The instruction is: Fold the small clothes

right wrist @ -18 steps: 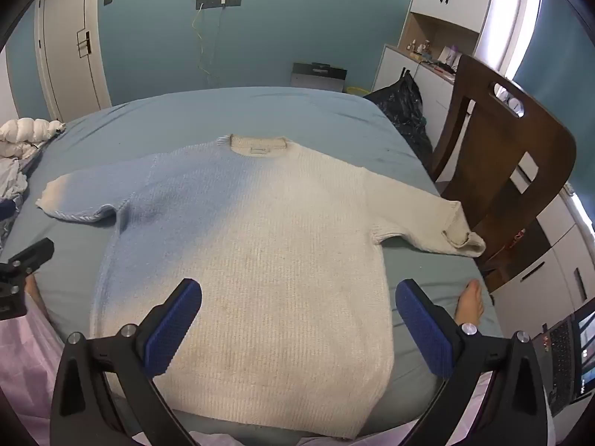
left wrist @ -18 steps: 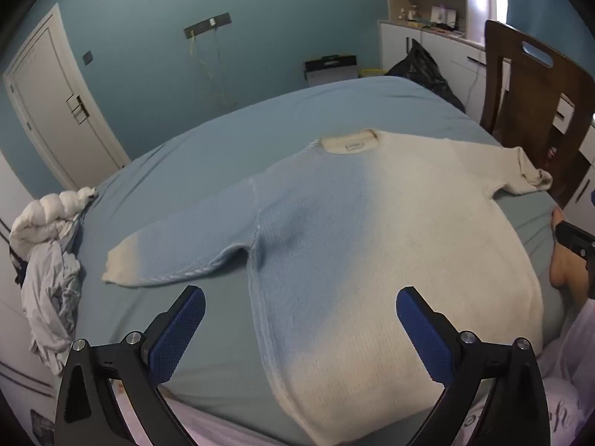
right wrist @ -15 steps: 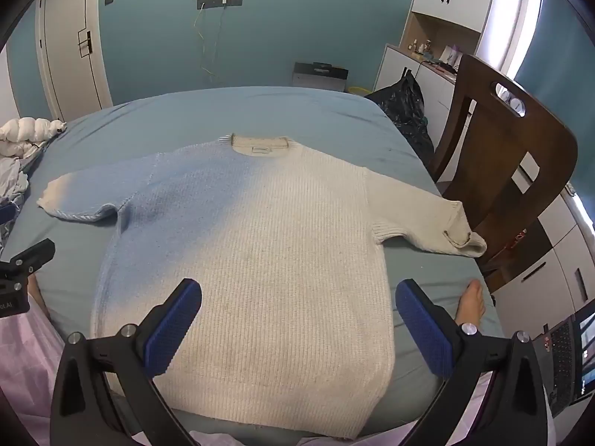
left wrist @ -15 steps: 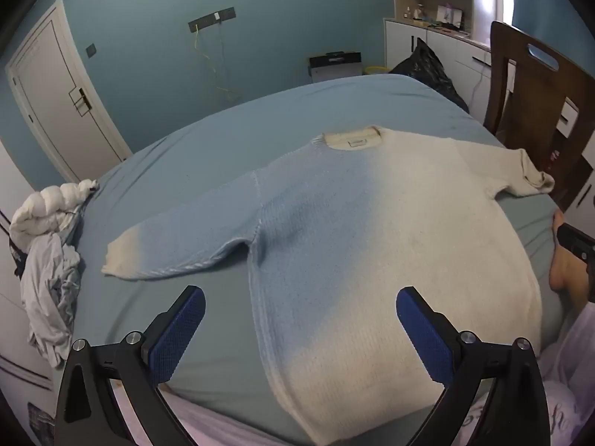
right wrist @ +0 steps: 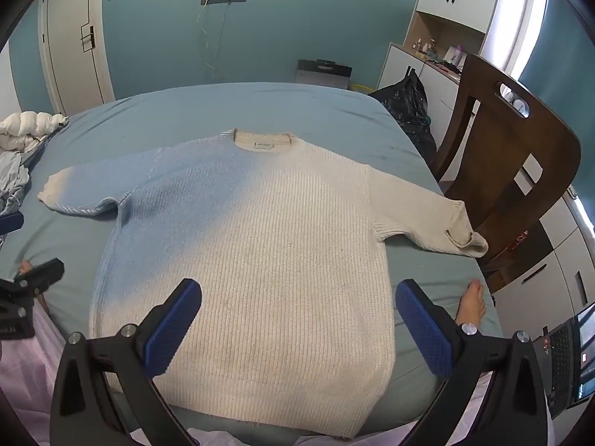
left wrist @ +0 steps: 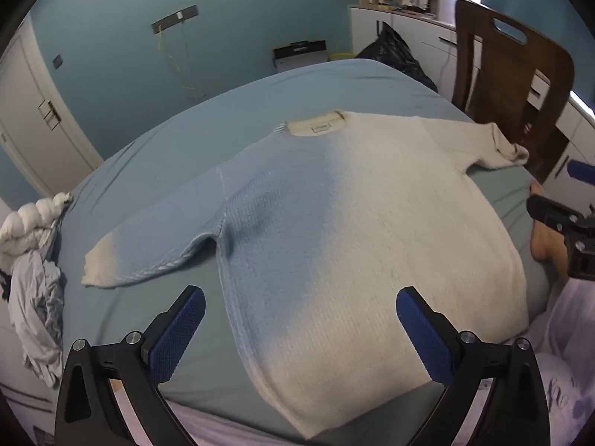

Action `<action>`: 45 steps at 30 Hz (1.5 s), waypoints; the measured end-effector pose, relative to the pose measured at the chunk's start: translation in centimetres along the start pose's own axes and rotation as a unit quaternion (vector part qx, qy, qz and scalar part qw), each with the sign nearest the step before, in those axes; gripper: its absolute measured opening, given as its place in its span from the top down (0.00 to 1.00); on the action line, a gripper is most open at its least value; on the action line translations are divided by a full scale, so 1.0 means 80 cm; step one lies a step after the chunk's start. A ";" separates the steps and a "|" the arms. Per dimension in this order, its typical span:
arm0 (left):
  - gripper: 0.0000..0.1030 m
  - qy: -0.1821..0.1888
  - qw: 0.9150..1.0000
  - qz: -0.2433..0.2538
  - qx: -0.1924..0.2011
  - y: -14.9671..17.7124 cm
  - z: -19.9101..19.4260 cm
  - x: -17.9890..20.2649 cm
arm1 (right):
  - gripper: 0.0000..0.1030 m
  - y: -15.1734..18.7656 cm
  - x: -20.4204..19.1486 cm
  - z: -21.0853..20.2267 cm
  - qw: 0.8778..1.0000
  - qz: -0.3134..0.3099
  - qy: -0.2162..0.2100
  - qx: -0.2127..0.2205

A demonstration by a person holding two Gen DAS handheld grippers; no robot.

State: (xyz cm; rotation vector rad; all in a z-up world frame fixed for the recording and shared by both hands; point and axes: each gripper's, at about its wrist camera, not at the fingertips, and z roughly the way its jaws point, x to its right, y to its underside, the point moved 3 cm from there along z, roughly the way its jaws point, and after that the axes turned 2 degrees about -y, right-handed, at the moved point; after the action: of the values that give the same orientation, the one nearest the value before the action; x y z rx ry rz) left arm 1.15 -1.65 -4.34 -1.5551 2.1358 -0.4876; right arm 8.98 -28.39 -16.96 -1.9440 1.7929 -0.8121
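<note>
On the bed's (right wrist: 223,104) left edge lies a heap of clothes (left wrist: 33,282), well apart from the work. Next comes the sweater (right wrist: 260,260), spread flat and face up on the blue sheet, neck away from the person, hem at the near edge, both sleeves out sideways. Its left sleeve (left wrist: 148,249) is blue with a pale cuff; the body fades from blue to cream toward the right sleeve (right wrist: 427,223), whose cuff curls up near the chair (right wrist: 502,171).

The left gripper (left wrist: 300,330) hovers over the hem's left part, jaws wide apart, nothing between them. The right gripper (right wrist: 298,325) hangs over the hem's right part, likewise spread and empty.

Nothing looks folded yet, so the first fold is probably at hand. To do it well, I would take each sleeve near its cuff, pinching the knit without the sheet, and lay it straight across the chest. The thick knit will likely drag and bunch, so lift it clear before carrying it over. Flatten the curled right cuff first, or the fold may sit lumpy.
</note>
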 end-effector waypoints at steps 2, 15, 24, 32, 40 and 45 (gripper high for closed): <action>0.00 0.003 1.000 0.006 -0.004 0.002 0.002 0.005 | 0.01 0.001 0.000 -0.001 1.000 -0.002 -0.001 0.000; 0.00 -0.009 1.000 -0.018 -0.007 0.004 0.010 -0.005 | 0.01 0.004 0.004 0.008 0.999 0.011 -0.021 -0.031; 0.00 -0.008 0.999 -0.035 -0.006 0.000 0.007 -0.015 | 0.01 0.007 0.001 0.010 0.998 0.022 -0.039 -0.045; 0.00 -0.015 0.999 -0.032 0.002 -0.001 0.003 -0.012 | 0.01 0.012 -0.005 0.010 0.998 0.000 -0.025 -0.049; 0.00 -0.017 0.999 -0.028 0.003 -0.001 0.003 -0.009 | 0.01 0.011 -0.006 0.008 0.998 -0.005 -0.030 -0.047; 0.00 -0.017 0.999 -0.027 0.004 0.000 0.002 -0.009 | 0.01 0.012 -0.004 0.013 0.998 0.003 -0.033 -0.056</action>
State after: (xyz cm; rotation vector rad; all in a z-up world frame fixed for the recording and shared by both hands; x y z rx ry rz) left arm 1.46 -1.00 -4.37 -1.6089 2.0695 -0.4832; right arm 8.92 -28.26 -18.39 -2.0093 1.8408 -0.6509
